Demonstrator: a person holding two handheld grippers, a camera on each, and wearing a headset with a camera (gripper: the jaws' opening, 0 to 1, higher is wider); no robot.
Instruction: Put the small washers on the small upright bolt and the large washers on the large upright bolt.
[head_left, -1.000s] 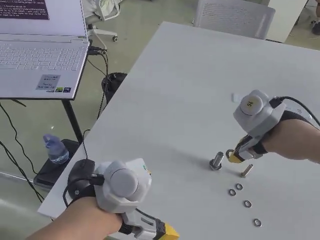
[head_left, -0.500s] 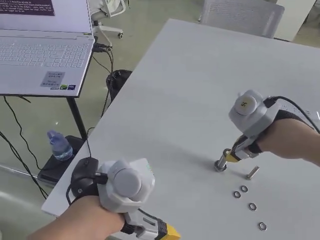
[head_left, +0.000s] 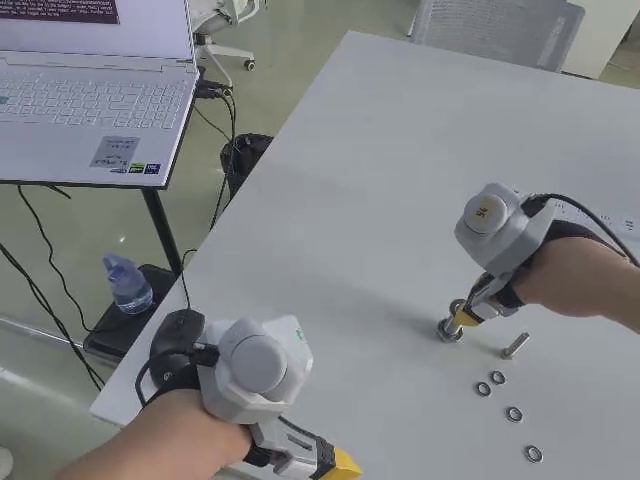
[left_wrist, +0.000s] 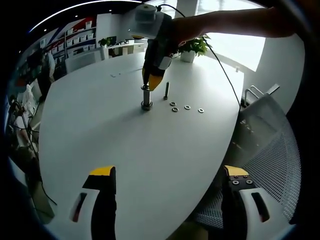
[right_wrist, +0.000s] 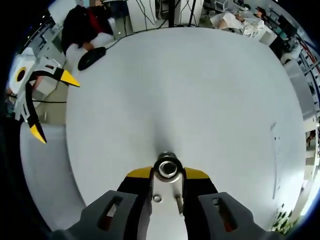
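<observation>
At a white workbench, the person's right forearm reaches in from the right of the head view. The wrist is bent so that the right gripper points steeply down at the large bolt. The bolt stands on its head, thread upward, near the right side of the table. In the right gripper view the yellow-tipped jaws are closed on a large washer, a metal ring held flat right at the bolt's top. Whether the ring is already around the thread cannot be told.

Just beside the large bolt stands the small bolt, clear of the jaws. Four small washers lie flat in a loose row on the tabletop near it, none touching either bolt.

The left hand rests low at the near corner of the table, its forearm coming up from the bottom of the head view. The left gripper is aimed across the bare tabletop toward the bolts and is well apart from them. Its jaws are spread wide, with nothing between them.

An open laptop sits on a separate stand to the left, and a water bottle is on the floor below it.
</observation>
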